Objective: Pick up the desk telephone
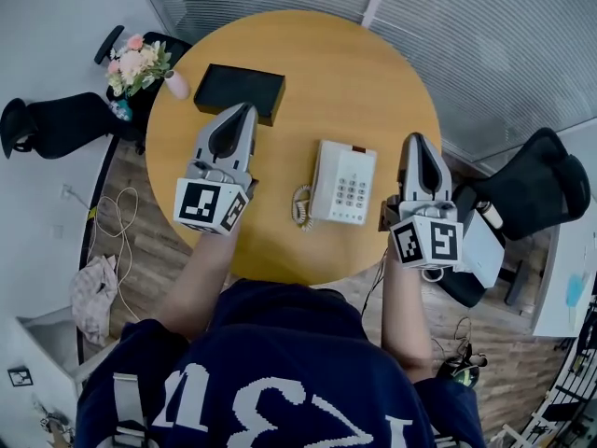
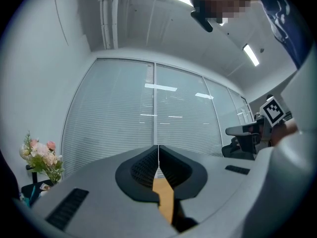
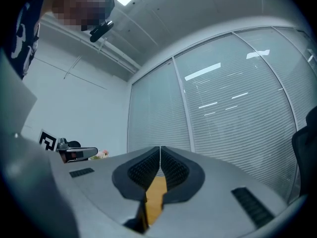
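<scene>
A white desk telephone (image 1: 343, 182) with a coiled cord on its left side lies on the round wooden table (image 1: 354, 73). My left gripper (image 1: 244, 110) hovers to the phone's left, shut and empty. To the phone's right, near the table's edge, my right gripper (image 1: 416, 140) is also shut with nothing in it. In the left gripper view the left gripper (image 2: 158, 150) shows its jaws pressed together, with only a strip of tabletop behind them. The right gripper (image 3: 160, 150) looks the same in the right gripper view. Neither gripper view shows the phone.
A flat black box (image 1: 239, 92) lies on the table beyond the left gripper. A pink vase of flowers (image 1: 140, 66) stands at the table's far left edge. Black office chairs (image 1: 532, 189) sit to the right and left of the table. Window blinds (image 2: 148, 113) fill the background.
</scene>
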### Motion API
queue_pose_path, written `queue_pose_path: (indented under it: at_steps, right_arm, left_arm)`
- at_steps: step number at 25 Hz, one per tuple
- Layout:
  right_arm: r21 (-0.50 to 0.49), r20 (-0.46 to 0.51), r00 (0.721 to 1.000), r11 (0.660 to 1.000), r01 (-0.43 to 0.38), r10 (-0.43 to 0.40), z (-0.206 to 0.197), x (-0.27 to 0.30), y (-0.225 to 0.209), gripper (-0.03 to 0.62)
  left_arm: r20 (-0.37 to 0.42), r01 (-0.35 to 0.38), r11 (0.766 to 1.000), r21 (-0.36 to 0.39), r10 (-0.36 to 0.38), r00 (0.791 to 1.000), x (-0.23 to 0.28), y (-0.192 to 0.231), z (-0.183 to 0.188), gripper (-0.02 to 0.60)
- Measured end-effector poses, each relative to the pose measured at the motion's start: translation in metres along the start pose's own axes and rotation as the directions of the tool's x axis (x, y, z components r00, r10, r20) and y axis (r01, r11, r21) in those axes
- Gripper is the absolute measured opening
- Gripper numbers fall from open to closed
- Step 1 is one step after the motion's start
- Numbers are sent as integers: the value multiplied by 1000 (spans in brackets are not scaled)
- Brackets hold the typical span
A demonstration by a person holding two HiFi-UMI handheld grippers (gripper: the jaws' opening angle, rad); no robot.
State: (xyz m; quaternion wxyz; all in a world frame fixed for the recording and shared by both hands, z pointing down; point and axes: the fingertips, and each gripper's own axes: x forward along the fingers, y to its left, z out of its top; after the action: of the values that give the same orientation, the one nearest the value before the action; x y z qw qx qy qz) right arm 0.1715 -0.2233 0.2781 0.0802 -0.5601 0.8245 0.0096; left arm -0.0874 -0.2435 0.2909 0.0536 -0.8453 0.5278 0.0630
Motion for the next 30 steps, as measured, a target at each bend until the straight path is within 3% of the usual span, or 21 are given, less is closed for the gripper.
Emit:
queue_pose_path:
  at_steps: [9, 18, 24, 27, 30]
  right_arm:
    - [11, -73, 997, 1000, 28, -27, -32, -4, -8, 30]
    - [62, -211, 977, 998, 34, -20, -85, -10, -20, 31]
    - [82, -353, 936, 996, 20, 10, -141, -16, -25, 32]
    - [101, -402, 916, 994, 33, 10, -166, -21, -28, 32]
    - [133, -456, 890, 990, 43, 23, -193, -24, -29, 53]
  left_arm:
    - [-54, 44, 998, -51, -47, 997, 10, -3, -37, 18]
    - [-136, 133, 977, -164, -156, 978, 21, -31, -88, 20]
    - [-249, 166, 945, -282, -239, 939, 20, -43, -146, 28]
    - [-316, 169, 937, -307, -268, 910, 14, -46, -174, 100]
    - [-370, 161, 927, -339, -289, 883, 8, -48, -201, 117]
